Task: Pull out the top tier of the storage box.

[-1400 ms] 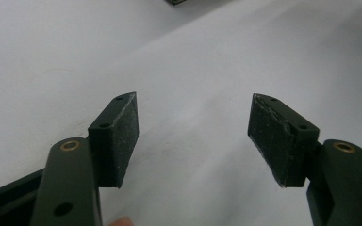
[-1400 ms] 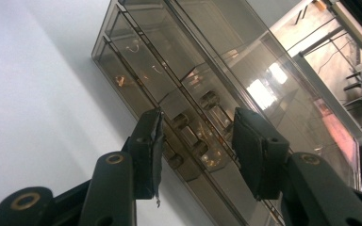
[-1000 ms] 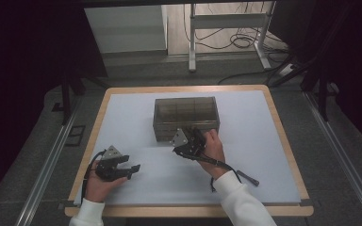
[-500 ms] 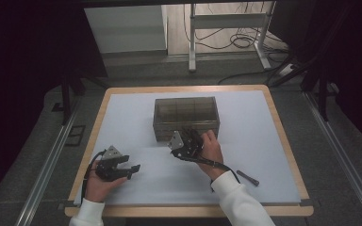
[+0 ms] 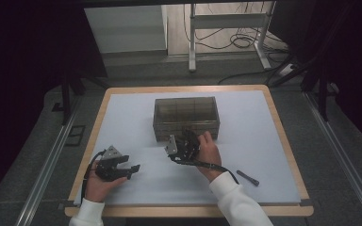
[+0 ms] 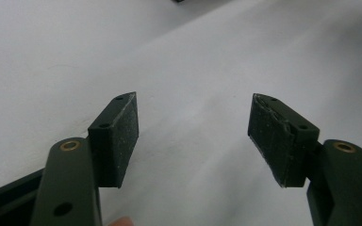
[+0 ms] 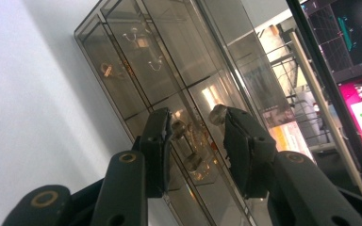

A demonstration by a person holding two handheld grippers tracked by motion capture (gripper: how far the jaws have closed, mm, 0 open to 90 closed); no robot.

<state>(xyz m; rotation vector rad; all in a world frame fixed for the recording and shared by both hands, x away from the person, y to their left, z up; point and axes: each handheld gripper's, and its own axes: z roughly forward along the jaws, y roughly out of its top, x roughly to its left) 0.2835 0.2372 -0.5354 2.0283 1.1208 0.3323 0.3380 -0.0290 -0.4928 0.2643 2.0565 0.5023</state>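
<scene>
A smoked, see-through drawer box point(image 5: 186, 117) stands in the middle of the white mat. In the right gripper view its small compartments point(image 7: 141, 70) hold bits of gold jewellery. My right gripper point(image 5: 187, 136) is at the box's front wall; its jaws have been closing. They stand apart point(image 7: 195, 117) with a small drawer knob point(image 7: 217, 113) between them, and I cannot see the pads pressing on it. My left gripper point(image 5: 133, 168) lies on the mat at the front left, open point(image 6: 193, 122), with bare mat between its pads.
A short dark pen-like stick point(image 5: 248, 178) lies on the mat at the front right. The mat point(image 5: 264, 122) covers a wooden-edged table point(image 5: 283, 136). A white metal stand and cables point(image 5: 226, 42) are on the floor beyond the table.
The right hand has edged slightly to the left along the box's front. The left hand and the dark stick have not moved.
</scene>
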